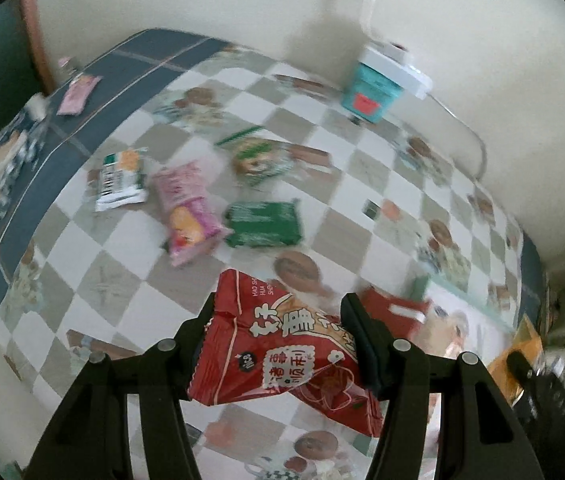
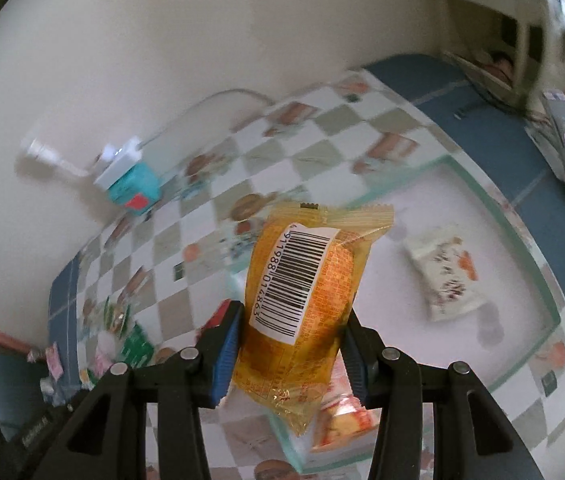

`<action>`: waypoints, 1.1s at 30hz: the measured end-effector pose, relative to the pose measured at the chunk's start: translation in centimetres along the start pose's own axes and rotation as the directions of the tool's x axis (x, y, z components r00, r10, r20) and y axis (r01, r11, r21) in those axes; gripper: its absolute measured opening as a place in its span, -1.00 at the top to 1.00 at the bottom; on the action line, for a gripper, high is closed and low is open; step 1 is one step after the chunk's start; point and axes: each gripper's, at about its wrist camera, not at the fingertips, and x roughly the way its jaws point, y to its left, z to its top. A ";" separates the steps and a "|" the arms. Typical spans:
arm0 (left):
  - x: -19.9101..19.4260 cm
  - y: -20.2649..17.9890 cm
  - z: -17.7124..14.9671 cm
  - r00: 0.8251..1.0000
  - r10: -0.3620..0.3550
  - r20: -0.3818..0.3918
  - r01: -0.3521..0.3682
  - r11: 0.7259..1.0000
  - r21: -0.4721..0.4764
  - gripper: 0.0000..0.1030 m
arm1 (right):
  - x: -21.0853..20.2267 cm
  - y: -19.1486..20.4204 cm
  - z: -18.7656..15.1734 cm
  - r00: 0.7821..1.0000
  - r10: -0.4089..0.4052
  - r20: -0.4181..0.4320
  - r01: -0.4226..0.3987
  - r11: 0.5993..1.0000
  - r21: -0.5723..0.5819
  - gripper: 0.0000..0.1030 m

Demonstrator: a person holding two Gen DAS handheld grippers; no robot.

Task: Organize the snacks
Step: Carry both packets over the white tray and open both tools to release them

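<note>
The left hand-held gripper [image 1: 278, 344] clamps a red snack packet [image 1: 282, 360] above the desk [image 1: 82, 280]. The right hand-held gripper [image 2: 292, 344] grips a yellow snack packet [image 2: 306, 292] over a clear tray [image 2: 542, 280] holding a white packet [image 2: 446, 276]. Farther off, pink [image 1: 186, 212] and green [image 1: 264, 224] packets lie loose.

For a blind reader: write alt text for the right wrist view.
The right gripper holds a yellow snack packet, barcode up, above a white tray on a checkered tablecloth. A white snack pack lies in the tray, and a teal box stands by the wall.
</note>
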 end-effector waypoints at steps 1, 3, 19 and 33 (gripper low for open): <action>0.0 -0.7 -0.3 1.000 0.000 0.000 0.000 1.000 0.021 -0.18 | 0.0 -0.7 0.3 1.000 -0.004 -0.001 0.004 1.000 0.018 0.05; 0.1 -2.6 -1.1 1.000 -0.009 -0.005 0.009 0.997 0.075 -0.18 | 0.0 -2.0 0.7 1.000 -0.018 0.002 0.018 0.999 0.047 0.05; 2.1 -14.8 -7.5 0.996 -0.047 -0.073 0.074 0.907 0.414 -0.19 | 0.5 -11.1 3.1 0.991 -0.130 -0.032 0.134 0.964 0.230 0.04; 4.5 -20.1 -10.9 0.991 -0.020 -0.135 0.090 0.838 0.538 -0.19 | 1.9 -14.6 3.3 0.980 -0.165 -0.112 0.191 0.939 0.285 0.04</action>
